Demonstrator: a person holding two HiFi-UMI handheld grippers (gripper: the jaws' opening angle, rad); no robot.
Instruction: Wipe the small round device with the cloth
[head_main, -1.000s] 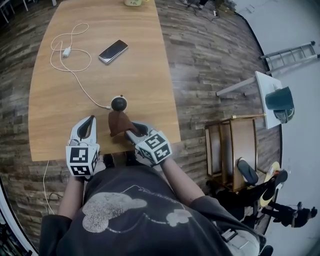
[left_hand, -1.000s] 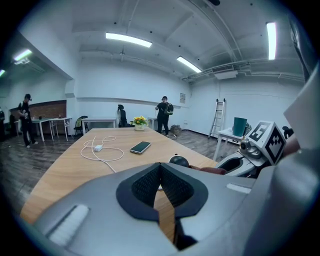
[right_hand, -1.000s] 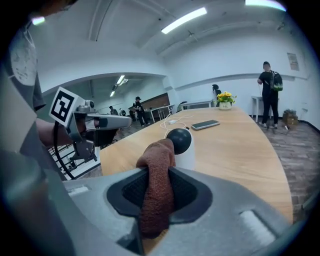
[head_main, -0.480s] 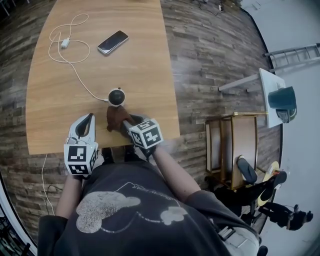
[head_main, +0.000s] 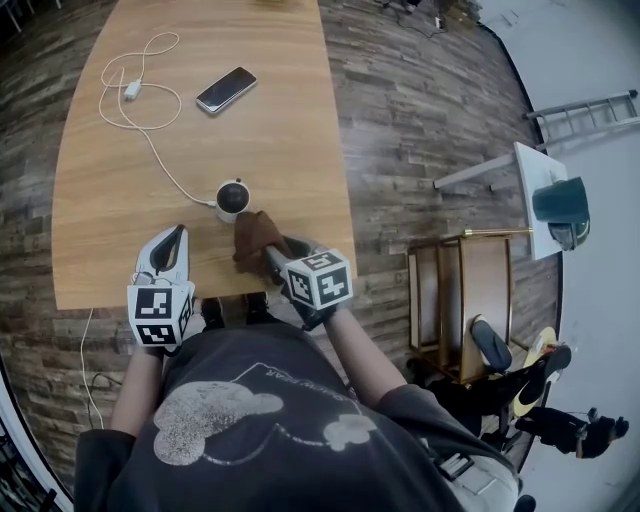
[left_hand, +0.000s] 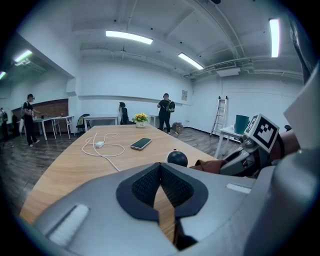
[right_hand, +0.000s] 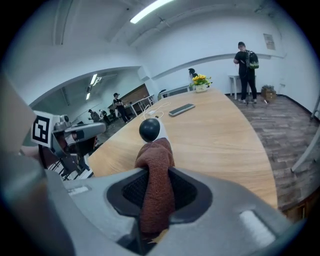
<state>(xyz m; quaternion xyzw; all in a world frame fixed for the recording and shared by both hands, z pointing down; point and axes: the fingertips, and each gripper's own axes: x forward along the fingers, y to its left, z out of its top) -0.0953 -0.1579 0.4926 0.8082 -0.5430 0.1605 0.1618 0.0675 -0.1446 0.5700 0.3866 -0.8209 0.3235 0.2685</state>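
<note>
The small round device (head_main: 232, 198), a black ball on a white base, stands on the wooden table (head_main: 290, 130) near its front edge. It also shows as the device (left_hand: 177, 158) and the device (right_hand: 149, 130) in the two gripper views. My right gripper (head_main: 268, 252) is shut on a brown cloth (head_main: 255, 235), which bunches up just right of the device and towards me; I cannot tell if they touch. The cloth (right_hand: 156, 185) hangs between the right gripper's (right_hand: 159, 195) jaws. My left gripper (head_main: 181, 234) rests shut and empty to the device's left, near the table's front edge.
A white charger cable (head_main: 140, 95) runs from the device towards the far left, and a phone (head_main: 226, 90) lies beyond it. Right of the table stand a wooden cabinet (head_main: 465, 300), a white side table (head_main: 530, 190) with a teal bin, and a ladder (head_main: 585, 105).
The right gripper has carried the cloth up against the device's near side, then a little to the right of it. The left gripper has stayed put.
</note>
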